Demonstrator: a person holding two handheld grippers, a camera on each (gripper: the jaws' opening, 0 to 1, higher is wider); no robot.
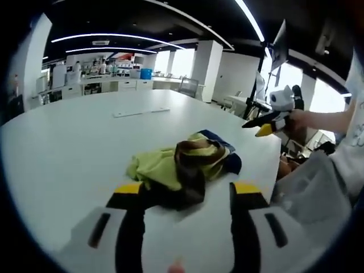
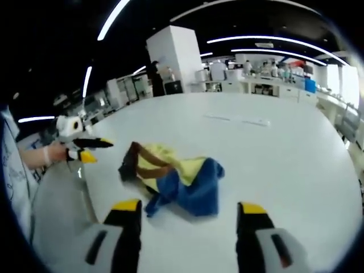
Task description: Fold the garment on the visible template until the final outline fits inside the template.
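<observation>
Garment [image 1: 185,165] lay crumpled at twelve o'clock of both grippers, unfolded. Left gripper [image 1: 187,196] and right gripper [image 2: 189,215] stood wide apart, empty (likely poised for grasping).

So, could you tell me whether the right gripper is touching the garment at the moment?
Apart. In the right gripper view, the right gripper has its jaws open, with bare white table showing between its tips and the crumpled garment.

Crumpled yellow, brown and blue garment [image 1: 187,162] on white table [image 1: 74,148]
</observation>
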